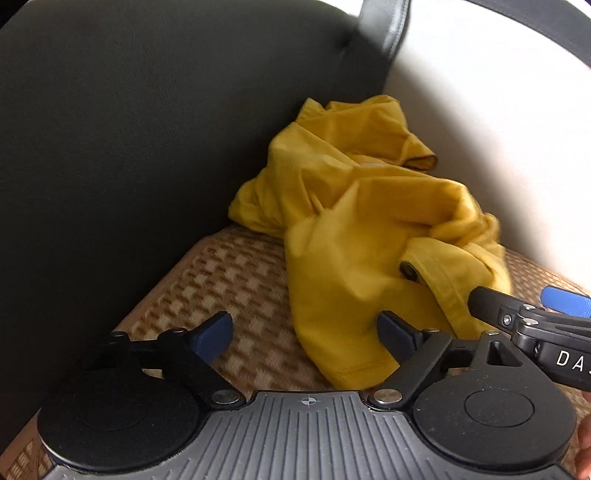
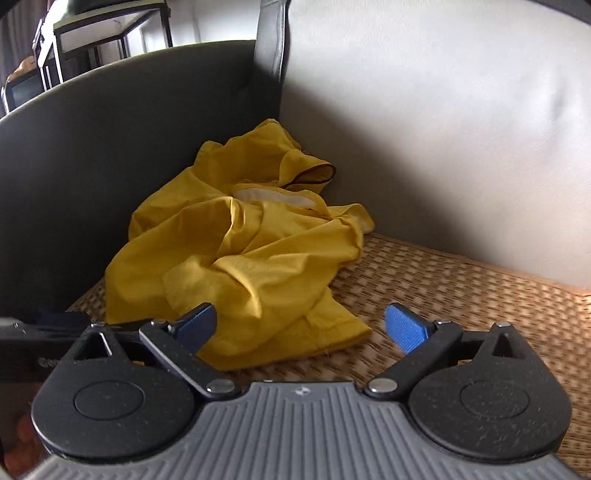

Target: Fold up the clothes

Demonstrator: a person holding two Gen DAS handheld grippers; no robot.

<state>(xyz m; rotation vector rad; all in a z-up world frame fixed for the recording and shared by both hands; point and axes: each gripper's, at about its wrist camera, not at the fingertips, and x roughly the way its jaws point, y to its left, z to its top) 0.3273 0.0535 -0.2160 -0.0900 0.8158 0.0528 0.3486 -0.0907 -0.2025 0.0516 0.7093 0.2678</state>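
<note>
On the woven seat (image 2: pixel 461 288), the crumpled yellow garment (image 2: pixel 243 258) lies just ahead of both wide-open, empty tools (image 1: pixel 304 334) (image 2: pixel 301 325).

Right gripper (image 1: pixel 546 306) cut off at right edge; garment (image 1: pixel 362 236) hem hidden behind it; shelf (image 2: pixel 99 33) cropped, blurry.

1. I face a corner seat with a woven tan checked mat (image 2: pixel 461 284).
2. To my left stands a dark grey padded panel (image 1: pixel 129 147); to my right, a white padded panel (image 2: pixel 424 129).
3. A black strap (image 2: pixel 271 44) hangs between them.
4. Beyond, a black-framed shelf (image 2: pixel 107 29) stands in daylight.
</note>
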